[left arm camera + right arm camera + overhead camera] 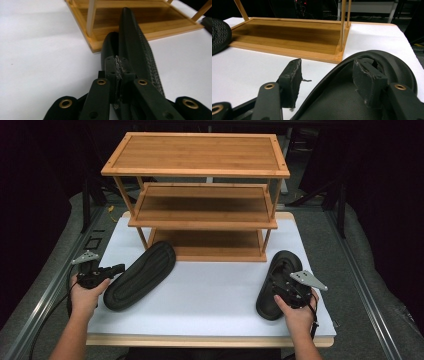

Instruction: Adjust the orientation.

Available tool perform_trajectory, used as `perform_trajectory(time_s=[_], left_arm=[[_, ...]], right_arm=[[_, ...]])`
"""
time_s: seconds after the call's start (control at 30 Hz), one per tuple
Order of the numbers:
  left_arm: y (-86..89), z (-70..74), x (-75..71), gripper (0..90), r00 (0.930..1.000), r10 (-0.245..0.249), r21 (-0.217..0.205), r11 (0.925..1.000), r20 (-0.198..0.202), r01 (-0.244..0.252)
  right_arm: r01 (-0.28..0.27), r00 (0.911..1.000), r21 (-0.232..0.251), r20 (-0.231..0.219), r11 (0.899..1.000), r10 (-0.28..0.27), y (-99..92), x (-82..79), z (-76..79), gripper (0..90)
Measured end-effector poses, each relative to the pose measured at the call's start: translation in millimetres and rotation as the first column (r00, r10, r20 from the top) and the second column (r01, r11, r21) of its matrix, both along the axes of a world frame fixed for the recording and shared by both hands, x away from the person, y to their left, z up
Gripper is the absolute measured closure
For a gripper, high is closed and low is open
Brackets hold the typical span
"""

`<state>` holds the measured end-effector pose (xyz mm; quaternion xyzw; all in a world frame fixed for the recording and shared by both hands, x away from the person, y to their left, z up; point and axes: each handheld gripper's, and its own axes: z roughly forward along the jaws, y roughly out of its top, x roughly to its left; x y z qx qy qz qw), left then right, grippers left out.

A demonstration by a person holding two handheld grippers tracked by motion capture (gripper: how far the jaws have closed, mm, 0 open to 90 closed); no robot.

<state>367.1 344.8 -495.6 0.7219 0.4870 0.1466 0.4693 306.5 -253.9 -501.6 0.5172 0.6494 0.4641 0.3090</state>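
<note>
Two black slippers lie on the white table in front of a bamboo shoe rack (200, 155). The left slipper (142, 275) rests sole up, slanted toward the rack. My left gripper (120, 268) meets its near left edge. In the left gripper view the pads (117, 66) are pressed together on that slipper's rim (140, 47). The right slipper (285, 260) lies footbed up at the right. My right gripper (276, 276) stands open astride its rim. One pad (293, 77) is outside over the table and the other (367, 80) is inside the slipper (337, 100).
The rack has three bare shelves, and its bottom shelf (287, 35) sits on the table just beyond both slippers. White table surface (210, 295) lies between the slippers. Dark floor and metal rails flank the table.
</note>
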Motion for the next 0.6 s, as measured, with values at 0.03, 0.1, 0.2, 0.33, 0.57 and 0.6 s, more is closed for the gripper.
perform_trajectory(time_s=[0.03,0.1,0.2,0.33,0.57,0.6], left_arm=[[-0.1,0.0,0.1,88.4,1.0000,-0.002,-0.005,1.0000,0.000,0.002],[-1.5,0.8,-0.9,88.8,1.0000,-0.005,-0.008,1.0000,0.005,0.005],[-4.5,4.2,-4.8,88.7,0.9994,-0.030,-0.017,0.9994,0.017,0.030],[-10.9,7.9,-7.5,88.5,0.9973,-0.071,-0.045,0.9964,0.021,0.072],[-22.5,12.6,-7.2,88.9,0.9979,-0.052,0.032,0.9982,0.040,0.051],[-21.2,13.9,-6.4,89.0,0.9982,-0.039,0.028,0.9989,0.045,0.038]], right_arm=[[0.000,1.0000,0.000,-0.001,1.000,0.000,0.0,0.1,0.0,40.2],[-0.001,1.0000,0.001,0.001,1.000,0.001,0.0,0.3,-0.2,40.2],[-0.001,1.0000,0.003,0.002,1.000,0.001,-0.4,0.2,-0.2,40.2],[-0.005,1.0000,0.003,-0.008,1.000,0.005,-0.6,0.0,-0.1,40.3],[0.003,1.0000,0.017,0.002,1.000,-0.003,-2.2,0.3,0.0,40.6],[0.003,1.0000,0.021,-0.001,1.000,-0.003,-2.3,0.4,-0.1,40.8]])
